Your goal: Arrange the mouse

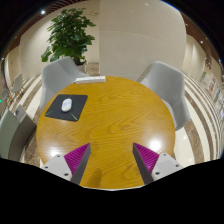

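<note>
Beyond the open fingers (112,158), a white mouse (67,104) shows no readable writing.

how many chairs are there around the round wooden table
2 light grey chairs: one behind the table's far left edge, near the black mouse pad; the other at its far right edge. Any on the near side would be hidden.
</note>
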`<state>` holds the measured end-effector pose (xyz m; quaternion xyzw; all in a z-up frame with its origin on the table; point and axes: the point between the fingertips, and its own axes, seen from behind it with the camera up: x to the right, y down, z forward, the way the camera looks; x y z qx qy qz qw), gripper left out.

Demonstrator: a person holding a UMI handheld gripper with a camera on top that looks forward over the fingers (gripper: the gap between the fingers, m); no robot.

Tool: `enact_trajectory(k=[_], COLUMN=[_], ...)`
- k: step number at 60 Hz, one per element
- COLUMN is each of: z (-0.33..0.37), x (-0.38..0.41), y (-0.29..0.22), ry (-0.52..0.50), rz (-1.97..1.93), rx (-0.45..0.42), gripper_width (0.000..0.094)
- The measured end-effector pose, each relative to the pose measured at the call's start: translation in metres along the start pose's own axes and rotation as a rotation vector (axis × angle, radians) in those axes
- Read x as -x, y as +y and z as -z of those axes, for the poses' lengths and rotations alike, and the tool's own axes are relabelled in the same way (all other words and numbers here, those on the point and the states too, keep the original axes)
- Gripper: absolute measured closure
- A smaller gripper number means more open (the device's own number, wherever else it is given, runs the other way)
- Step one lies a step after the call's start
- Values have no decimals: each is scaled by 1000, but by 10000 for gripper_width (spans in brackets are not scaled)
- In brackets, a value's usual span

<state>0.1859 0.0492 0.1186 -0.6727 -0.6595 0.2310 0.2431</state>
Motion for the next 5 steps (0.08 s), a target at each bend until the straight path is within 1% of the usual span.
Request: enact_trajectory(k=[5], z=[12], x=[-8], y=[4], ry=[-14], rz=[-7], rx=[-11], gripper_width=[62])
